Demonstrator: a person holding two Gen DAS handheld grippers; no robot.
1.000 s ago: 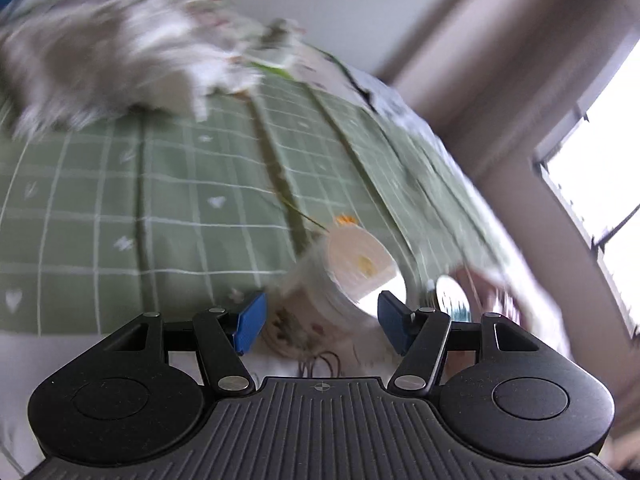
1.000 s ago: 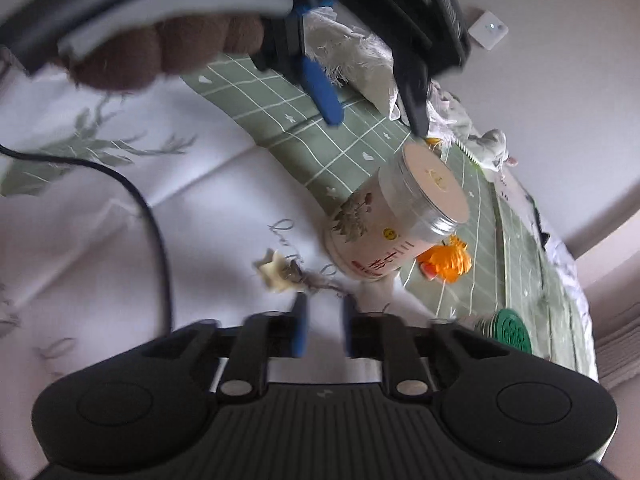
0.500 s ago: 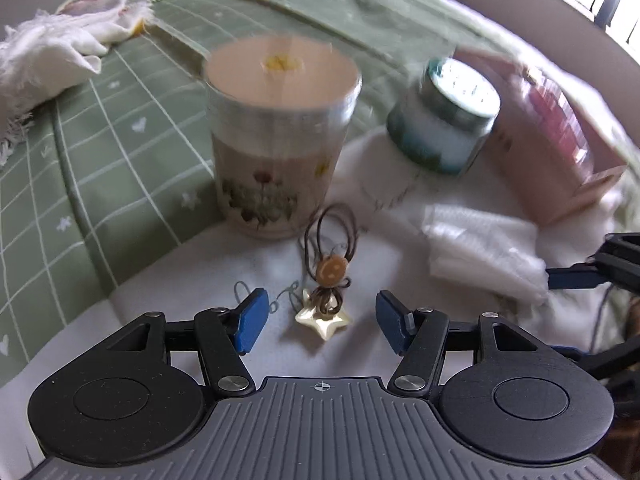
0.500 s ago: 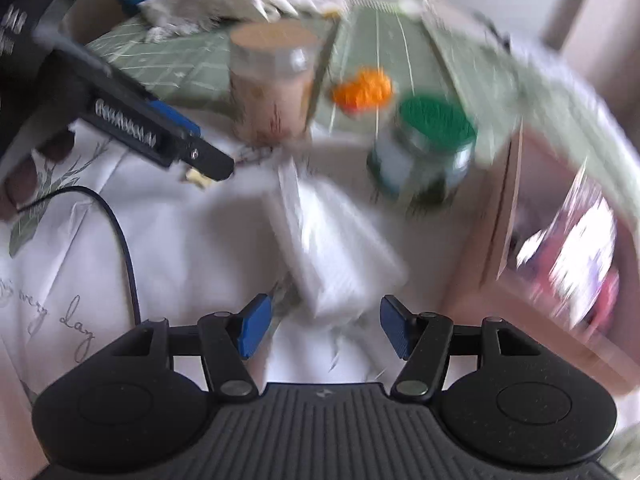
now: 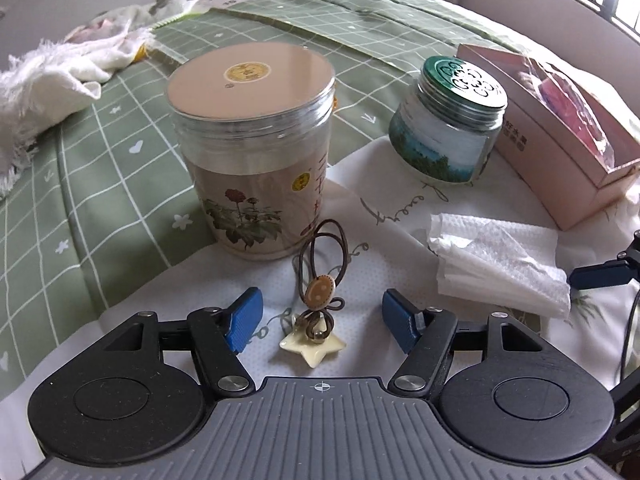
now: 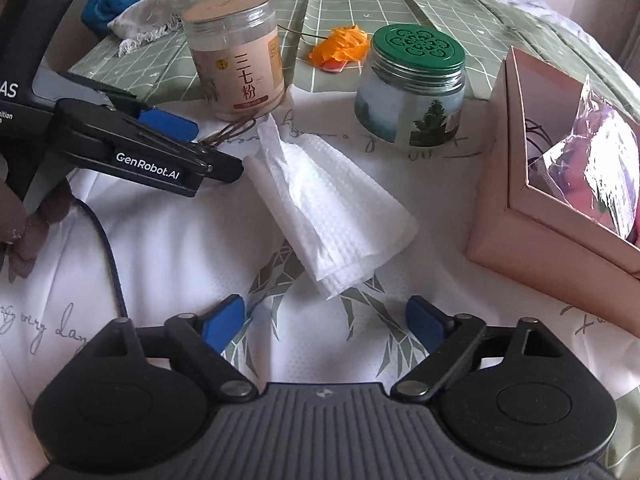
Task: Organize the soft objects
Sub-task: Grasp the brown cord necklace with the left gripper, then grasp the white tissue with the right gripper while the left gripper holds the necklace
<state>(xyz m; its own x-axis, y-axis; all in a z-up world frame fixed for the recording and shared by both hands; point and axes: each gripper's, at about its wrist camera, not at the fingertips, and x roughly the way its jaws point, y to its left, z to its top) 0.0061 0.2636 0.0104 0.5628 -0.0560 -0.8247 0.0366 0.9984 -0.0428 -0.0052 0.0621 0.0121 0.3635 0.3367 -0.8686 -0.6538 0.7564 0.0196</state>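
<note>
Barely starting: left tool [image 5: 318, 320] gaping wide over star hair tie [image 5: 316, 320], right tool [image 6: 324, 320] gaping wide facing tissue [image 6: 328, 208]; nothing being gripped, pink box [image 6: 520, 200] waiting.

"三七粉" on the beige jar [image 6: 240, 80] label, "GenRobot.AI" on the left gripper [image 6: 148, 168] arm (white lettering)

Landmark: the tall jar [image 5: 252, 140], standing upright on the bed [image 5: 80, 208]. Right of the jar stands the short jar [image 5: 448, 116], with the box [image 5: 560, 148] further right; the hair tie [image 5: 320, 292] lies directly before the jar, almost touching its base, between the left gripper [image 5: 318, 322] fingers. The tissue [image 6: 324, 204] lies before and right of the jar, ahead of the right gripper [image 6: 324, 322]; the towel [image 5: 52, 76] lies behind and left, and the flower [image 6: 340, 46] behind, between both jars.
</note>
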